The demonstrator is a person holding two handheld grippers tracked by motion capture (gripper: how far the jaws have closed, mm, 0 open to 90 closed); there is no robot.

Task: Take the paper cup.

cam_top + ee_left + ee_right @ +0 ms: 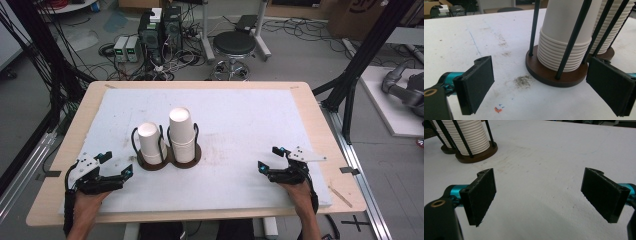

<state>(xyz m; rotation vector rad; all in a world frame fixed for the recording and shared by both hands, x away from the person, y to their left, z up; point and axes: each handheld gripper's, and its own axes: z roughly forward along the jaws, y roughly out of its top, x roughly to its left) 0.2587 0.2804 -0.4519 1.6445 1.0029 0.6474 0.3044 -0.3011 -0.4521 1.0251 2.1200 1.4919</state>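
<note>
So there's a white foam-covered surface [240,115] with a dark brown two-ring wooden cup holder with thin black wire uprights [169,159] sitting left of centre on it, and each ring has a stack of upside-down white paper cups in it: the shorter stack [150,142] on the left, the taller stack [182,135] right beside it, bases touching. The person's left tool [115,164] rests low on the surface just left of the holder, jaws spread wide with nothing between them; in the left gripper view the shorter stack [566,37] and the brown base [549,75] sit right ahead of the open pads, close but not touched. The right tool [271,158] is well apart from the holder, over on the right side of the surface, jaws also as wide as they go and holding nothing; in the right gripper view the cups [467,135] are way off in the upper left corner. There's a grubby smudge [523,81] on the surface just in front of the holder's base
</note>
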